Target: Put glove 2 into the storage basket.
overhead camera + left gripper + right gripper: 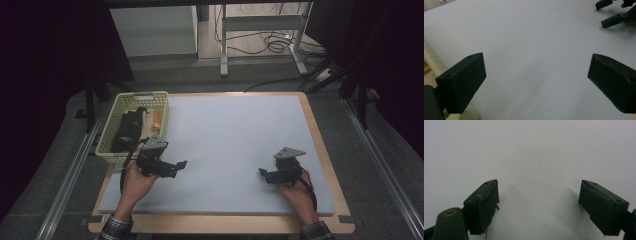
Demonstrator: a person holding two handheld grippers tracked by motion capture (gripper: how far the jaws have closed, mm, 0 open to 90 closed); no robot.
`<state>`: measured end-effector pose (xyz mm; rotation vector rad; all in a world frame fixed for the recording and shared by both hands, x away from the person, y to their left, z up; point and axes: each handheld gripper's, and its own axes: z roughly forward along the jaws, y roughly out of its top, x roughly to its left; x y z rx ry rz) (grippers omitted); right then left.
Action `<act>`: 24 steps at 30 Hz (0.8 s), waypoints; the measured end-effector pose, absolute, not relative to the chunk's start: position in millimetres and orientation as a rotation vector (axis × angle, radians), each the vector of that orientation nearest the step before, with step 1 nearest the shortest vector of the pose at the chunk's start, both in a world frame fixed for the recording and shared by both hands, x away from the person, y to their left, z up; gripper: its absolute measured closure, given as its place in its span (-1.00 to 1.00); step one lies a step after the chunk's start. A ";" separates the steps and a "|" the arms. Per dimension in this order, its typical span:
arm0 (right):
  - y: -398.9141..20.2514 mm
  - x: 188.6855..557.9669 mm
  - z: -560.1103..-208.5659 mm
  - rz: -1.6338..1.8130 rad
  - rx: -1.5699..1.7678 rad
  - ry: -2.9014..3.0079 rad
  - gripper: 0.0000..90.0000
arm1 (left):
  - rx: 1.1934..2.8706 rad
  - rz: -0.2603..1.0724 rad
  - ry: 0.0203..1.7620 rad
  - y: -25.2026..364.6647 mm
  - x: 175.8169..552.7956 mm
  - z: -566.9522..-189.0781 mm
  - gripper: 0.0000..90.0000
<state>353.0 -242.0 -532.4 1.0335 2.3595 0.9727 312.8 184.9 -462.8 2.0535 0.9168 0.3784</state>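
Left tongs (181,164) gaping, empty, just beside basket (111,131); right tongs (262,172) apart.

The left claw (176,165) is black, with a grey three-cornered plate on top and a dark cable trailing beside the wrist. Seen from its own camera, its jaws are blunt black blocks, one showing two small screw holes. The right claw (263,173) is black too, capped by the same grey plate, with a reddish cable along the hand (296,192). Its pads look worn and frayed, and a brass-ringed hole sits just below the left pad. Both cuffs are checked plaid.
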 end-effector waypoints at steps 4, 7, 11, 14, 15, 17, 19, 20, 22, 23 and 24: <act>-242.0 353.0 -532.4 0.973 1.033 2.359 -0.64 | 2.052 0.359 0.899 178.0 313.4 -465.5 -0.96; -242.0 352.9 -532.4 0.973 1.033 2.359 -0.64 | 2.056 0.350 0.886 172.6 313.9 -467.8 -0.96; -242.0 352.9 -532.4 0.973 1.033 2.359 -0.64 | 2.059 0.334 0.870 165.3 314.3 -471.3 -0.96; -242.0 352.9 -532.4 0.973 1.033 2.359 -0.64 | 2.060 0.322 0.861 160.5 314.9 -474.6 -0.96; -241.9 352.9 -532.4 0.973 1.033 2.359 -0.64 | 2.062 0.318 0.859 159.4 315.1 -475.5 -0.96; -242.0 352.9 -532.4 0.973 1.034 2.359 -0.64 | 2.064 0.309 0.851 156.0 315.6 -478.3 -0.96; -241.9 352.9 -532.4 0.973 1.033 2.359 -0.64 | 2.069 0.303 0.843 153.1 315.8 -480.7 -0.96; -241.9 352.9 -532.4 0.973 1.033 2.358 -0.64 | 2.069 0.302 0.842 151.8 315.8 -481.6 -0.96; -242.0 352.9 -532.4 0.973 1.033 2.359 -0.64 | 2.078 0.301 0.833 148.7 315.8 -484.1 -0.96; -242.0 352.9 -532.4 0.973 1.034 2.359 -0.64 | 2.079 0.301 0.833 147.6 315.7 -485.0 -0.96; -241.9 352.9 -532.4 0.973 1.034 2.359 -0.64 | 2.082 0.299 0.829 146.1 315.8 -486.4 -0.96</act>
